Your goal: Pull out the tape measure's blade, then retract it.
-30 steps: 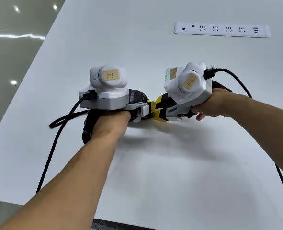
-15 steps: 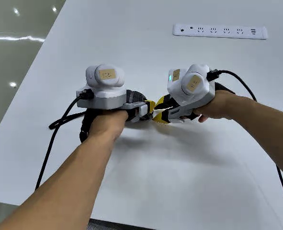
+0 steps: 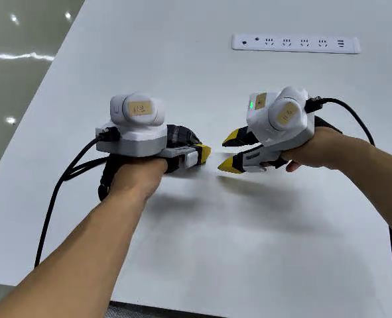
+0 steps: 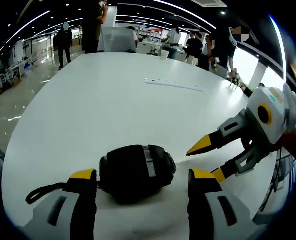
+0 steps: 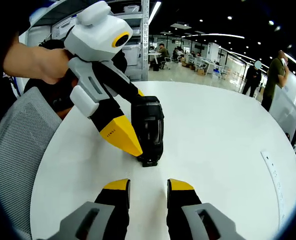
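A white table (image 3: 249,252) runs back to a power strip (image 3: 295,44) near its far edge, with an open hall and standing people beyond it. The left gripper (image 3: 197,151) has its jaws spread wide and clamped on the black tape measure (image 4: 135,170), low over the tabletop. The right gripper (image 3: 229,152) faces it, close but apart, its yellow-tipped jaws parted a little and holding nothing.
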